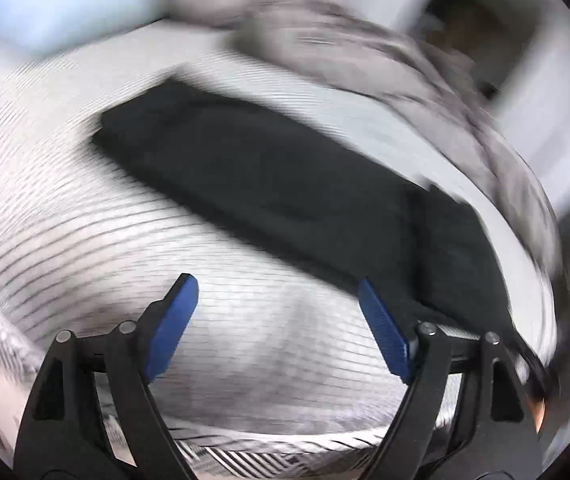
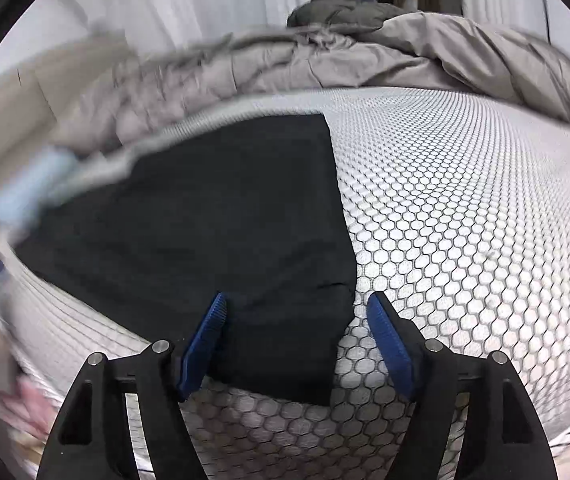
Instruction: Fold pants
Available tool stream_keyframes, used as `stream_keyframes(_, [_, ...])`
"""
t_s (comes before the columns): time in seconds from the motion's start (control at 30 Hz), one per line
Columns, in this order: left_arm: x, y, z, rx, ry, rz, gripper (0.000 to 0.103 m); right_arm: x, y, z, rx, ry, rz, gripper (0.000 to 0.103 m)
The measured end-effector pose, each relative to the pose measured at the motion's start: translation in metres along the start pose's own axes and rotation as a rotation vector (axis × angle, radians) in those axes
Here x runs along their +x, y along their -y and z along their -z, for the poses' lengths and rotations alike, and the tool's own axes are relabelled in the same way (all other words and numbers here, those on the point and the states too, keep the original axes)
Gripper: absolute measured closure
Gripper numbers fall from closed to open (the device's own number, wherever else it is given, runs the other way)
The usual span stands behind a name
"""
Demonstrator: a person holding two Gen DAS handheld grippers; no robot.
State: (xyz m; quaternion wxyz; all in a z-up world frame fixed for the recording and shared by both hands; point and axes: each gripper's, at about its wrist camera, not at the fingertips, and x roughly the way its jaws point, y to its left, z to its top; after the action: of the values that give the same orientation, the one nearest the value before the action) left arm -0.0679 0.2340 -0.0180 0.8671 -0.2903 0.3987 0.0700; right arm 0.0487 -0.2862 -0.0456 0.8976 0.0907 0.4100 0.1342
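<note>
Black pants (image 1: 265, 176), folded into a long flat band, lie on a white mattress (image 1: 85, 220) with a honeycomb pattern. My left gripper (image 1: 277, 284) is open above bare mattress at the band's near edge, with nothing between its blue pads; its right finger (image 1: 385, 332) reaches the cloth's border. In the right wrist view the pants (image 2: 205, 220) spread ahead and to the left on the mattress (image 2: 465, 220). My right gripper (image 2: 297, 300) is open over their near right corner. That corner lies flat between the fingers, and the pads do not press on it.
A crumpled grey duvet (image 2: 405, 60) is heaped along the far side of the bed, also in the left wrist view (image 1: 365, 40). A pale blue pillow (image 1: 65, 12) lies beyond the pants. Something pink (image 2: 33, 400) shows at the lower left.
</note>
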Motion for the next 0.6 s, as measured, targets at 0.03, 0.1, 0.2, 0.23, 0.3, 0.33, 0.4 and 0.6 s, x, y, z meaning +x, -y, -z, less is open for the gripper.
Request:
stream_keyframes(0.03, [0.0,-0.014,-0.003,-0.049,0.001,0.016,0.023,-0.007,0.008,-0.003,0.061,0.013,-0.07,0.021])
stream_keyframes(0.1, [-0.001,-0.036,-0.01,-0.127,0.025,0.071,0.023,-0.022,0.025,-0.008,0.173,0.059,-0.175,0.018])
stream_keyframes(0.2, [0.003,-0.048,-0.023,-0.205,0.062,0.05,0.023,-0.035,0.039,-0.009,0.219,0.118,-0.239,0.017])
stream_keyframes(0.23, [0.006,-0.048,-0.028,-0.222,0.067,0.045,0.023,-0.036,0.042,-0.008,0.226,0.114,-0.244,0.017])
stream_keyframes(0.3, [0.011,-0.046,-0.038,-0.205,0.084,0.029,0.024,-0.031,0.049,-0.009,0.261,0.096,-0.293,0.017])
stream_keyframes(0.33, [0.02,-0.044,-0.049,-0.2,0.091,-0.016,0.028,-0.032,0.051,-0.009,0.274,0.095,-0.323,0.017])
stream_keyframes(0.4, [0.027,-0.045,-0.059,-0.214,0.133,-0.093,0.038,-0.027,0.054,-0.014,0.291,0.114,-0.357,0.017])
stream_keyframes(0.6, [0.038,-0.001,-0.074,-0.095,0.203,-0.219,0.101,-0.031,0.06,-0.011,0.298,0.135,-0.379,0.015])
